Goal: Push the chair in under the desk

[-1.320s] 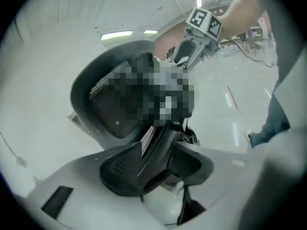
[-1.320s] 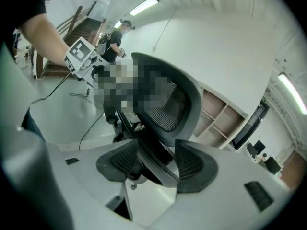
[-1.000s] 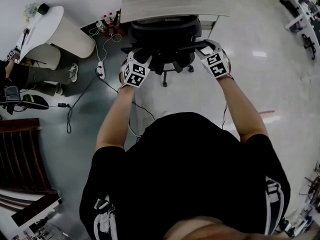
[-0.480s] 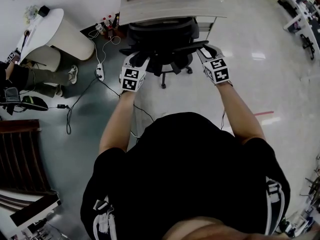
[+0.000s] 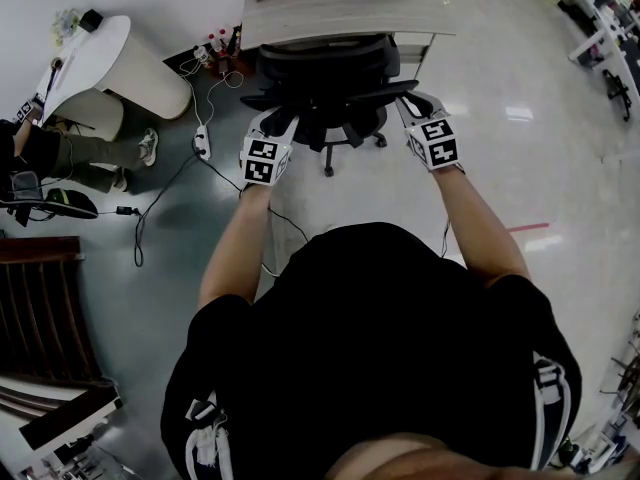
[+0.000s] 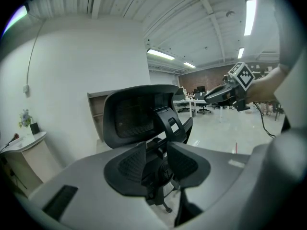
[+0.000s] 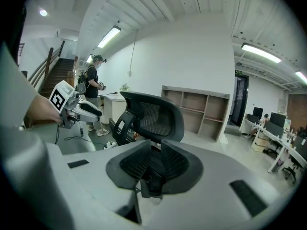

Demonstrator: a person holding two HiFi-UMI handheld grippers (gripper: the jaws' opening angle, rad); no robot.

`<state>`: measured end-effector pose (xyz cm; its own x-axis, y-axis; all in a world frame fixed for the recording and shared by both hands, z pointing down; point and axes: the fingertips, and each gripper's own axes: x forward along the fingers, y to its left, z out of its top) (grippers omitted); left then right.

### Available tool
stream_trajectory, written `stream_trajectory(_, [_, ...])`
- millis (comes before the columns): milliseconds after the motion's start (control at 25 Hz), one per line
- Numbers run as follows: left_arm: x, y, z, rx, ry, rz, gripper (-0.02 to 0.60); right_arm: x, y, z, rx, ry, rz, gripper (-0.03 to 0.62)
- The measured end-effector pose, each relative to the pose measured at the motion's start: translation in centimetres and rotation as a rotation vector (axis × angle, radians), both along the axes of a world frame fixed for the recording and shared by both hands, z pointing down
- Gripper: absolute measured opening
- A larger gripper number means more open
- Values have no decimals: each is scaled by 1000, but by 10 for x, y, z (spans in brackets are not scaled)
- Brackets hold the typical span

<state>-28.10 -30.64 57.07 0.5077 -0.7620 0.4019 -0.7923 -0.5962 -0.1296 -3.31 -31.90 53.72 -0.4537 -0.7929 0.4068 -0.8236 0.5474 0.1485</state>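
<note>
The black mesh office chair (image 5: 325,73) stands just in front of the pale wooden desk (image 5: 340,13), its backrest (image 6: 136,116) toward me. My left gripper (image 5: 280,120) is at the chair's left armrest (image 5: 262,99). In the left gripper view its jaws (image 6: 157,157) have just been closing, and the black armrest fills the gap between the pads. My right gripper (image 5: 410,100) is at the right armrest (image 5: 392,90). Its jaws (image 7: 154,164) have also just been closing and sit narrow on the dark armrest end.
A power strip with cables (image 5: 200,140) lies on the floor left of the chair. A white rounded table (image 5: 100,53) and a seated person (image 5: 60,153) are at the far left. A wooden shelf unit (image 7: 196,111) stands behind the desk, and another person (image 7: 93,92) stands beyond.
Both grippers have rolled so that their marker cubes face up more squarely, and they have shifted slightly at the armrests. The chair has not visibly moved.
</note>
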Motion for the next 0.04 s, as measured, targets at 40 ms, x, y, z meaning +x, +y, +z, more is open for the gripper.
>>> stream_trajectory(40, [-1,1,0,0,1,-1,140,0,0,-1,0,-6,3,55])
